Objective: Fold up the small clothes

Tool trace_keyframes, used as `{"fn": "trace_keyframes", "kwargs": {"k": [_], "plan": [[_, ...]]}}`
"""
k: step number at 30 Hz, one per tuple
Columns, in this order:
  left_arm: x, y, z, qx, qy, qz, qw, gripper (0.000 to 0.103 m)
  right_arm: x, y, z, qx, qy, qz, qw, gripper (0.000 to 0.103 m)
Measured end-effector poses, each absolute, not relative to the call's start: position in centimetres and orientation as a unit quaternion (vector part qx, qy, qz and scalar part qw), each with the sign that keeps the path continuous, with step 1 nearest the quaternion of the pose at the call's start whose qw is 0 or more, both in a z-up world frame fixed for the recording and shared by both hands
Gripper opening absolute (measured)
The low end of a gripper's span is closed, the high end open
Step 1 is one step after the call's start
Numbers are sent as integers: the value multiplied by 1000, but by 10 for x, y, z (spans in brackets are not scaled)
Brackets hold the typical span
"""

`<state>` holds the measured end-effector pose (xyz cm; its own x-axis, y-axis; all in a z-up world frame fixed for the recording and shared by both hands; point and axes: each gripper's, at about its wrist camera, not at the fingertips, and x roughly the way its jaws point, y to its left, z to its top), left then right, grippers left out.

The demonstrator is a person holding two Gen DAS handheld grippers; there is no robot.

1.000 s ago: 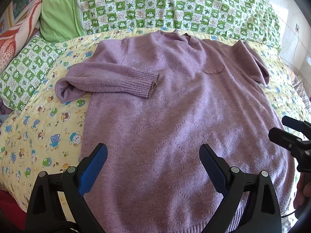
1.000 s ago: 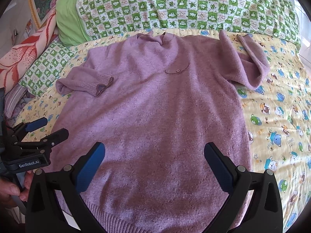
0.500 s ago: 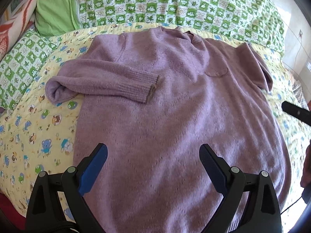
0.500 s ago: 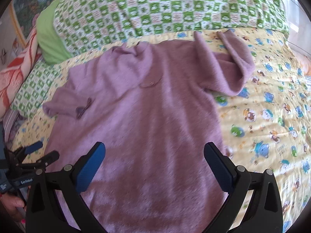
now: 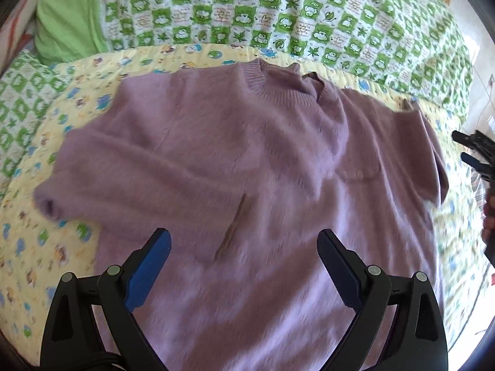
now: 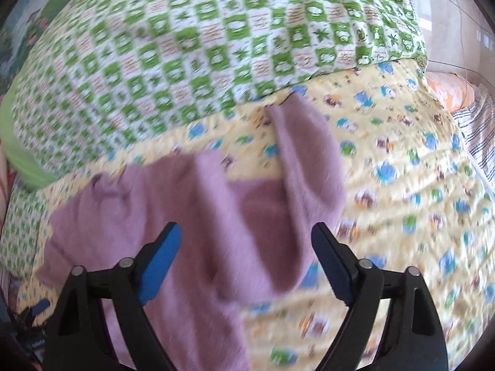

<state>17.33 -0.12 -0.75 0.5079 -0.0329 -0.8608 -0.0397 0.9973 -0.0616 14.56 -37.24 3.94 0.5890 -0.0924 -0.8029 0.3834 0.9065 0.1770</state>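
A lilac knitted sweater [image 5: 278,170] lies front up on the bed, collar toward the pillows. Its left sleeve [image 5: 148,182] is folded across the chest, cuff near the middle. In the right wrist view the other sleeve [image 6: 306,167] lies bent on the sheet beside the sweater [image 6: 185,216] body. My left gripper [image 5: 244,266] hovers open over the chest just below the folded cuff, nothing between its fingers. My right gripper [image 6: 246,266] hangs above the bent right sleeve, its jaws closing, the pads not pressing on the cloth. The right gripper [image 5: 473,154] also shows at the left wrist view's right edge.
A yellow cartoon-print sheet [image 6: 402,185] covers the bed. Green-and-white checked pillows [image 5: 278,9] line the far side, with a plain green pillow [image 5: 68,15] at the left. Striped bedding [image 6: 482,136] lies at the right edge. The left gripper [image 6: 34,312] shows low left in the right wrist view.
Both grippers have travelled up the sweater toward the collar. The right one swung right to the bent sleeve and its jaws have narrowed. The sweater itself has not moved.
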Motion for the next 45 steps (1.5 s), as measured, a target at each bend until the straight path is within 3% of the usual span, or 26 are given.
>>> {"fn": "trace_keyframes", "kwargs": {"k": [4, 10, 12, 14, 15, 21, 25, 27, 28, 29, 33, 41, 42, 44, 45], "plan": [[212, 0, -13, -57, 502, -3, 863, 96, 189, -401, 22, 154, 444, -164, 867, 71], [261, 1, -30, -66, 518, -5, 853, 96, 242, -422, -22, 114, 501, -170, 841, 70], [274, 4, -40, -64, 528, 0, 847, 96, 247, -428, -32, 92, 510, -183, 835, 56], [282, 8, -54, -58, 544, 8, 837, 96, 245, -438, -31, 105, 504, -189, 836, 14], [285, 10, -59, -56, 553, 10, 831, 95, 242, -445, -26, 133, 498, -180, 838, 8], [271, 33, -37, -117, 541, -31, 832, 92, 224, -385, 57, 181, 400, -24, 898, 7], [246, 56, -17, -172, 530, -78, 827, 93, 215, -259, 93, 156, 389, 189, 888, 8], [235, 66, -17, -201, 531, -93, 818, 94, 212, -209, 78, 121, 435, 221, 864, 21], [232, 70, -19, -209, 533, -93, 815, 94, 209, -189, 65, 107, 461, 231, 850, 40], [231, 74, -22, -214, 537, -88, 811, 94, 209, -182, 55, 106, 473, 237, 842, 52], [235, 83, -41, -237, 553, -84, 794, 94, 193, -186, 14, 146, 530, 213, 808, 54], [268, 64, -46, -154, 564, -59, 809, 93, 155, -232, -2, 187, 531, 148, 813, 54], [277, 60, -52, -149, 578, -70, 799, 92, 153, -233, -3, 188, 531, 145, 814, 54], [280, 59, -60, -141, 588, -72, 793, 74, 150, -237, -7, 195, 532, 140, 812, 54], [283, 57, -63, -135, 590, -71, 793, 60, 149, -237, -9, 198, 534, 136, 811, 54]]}}
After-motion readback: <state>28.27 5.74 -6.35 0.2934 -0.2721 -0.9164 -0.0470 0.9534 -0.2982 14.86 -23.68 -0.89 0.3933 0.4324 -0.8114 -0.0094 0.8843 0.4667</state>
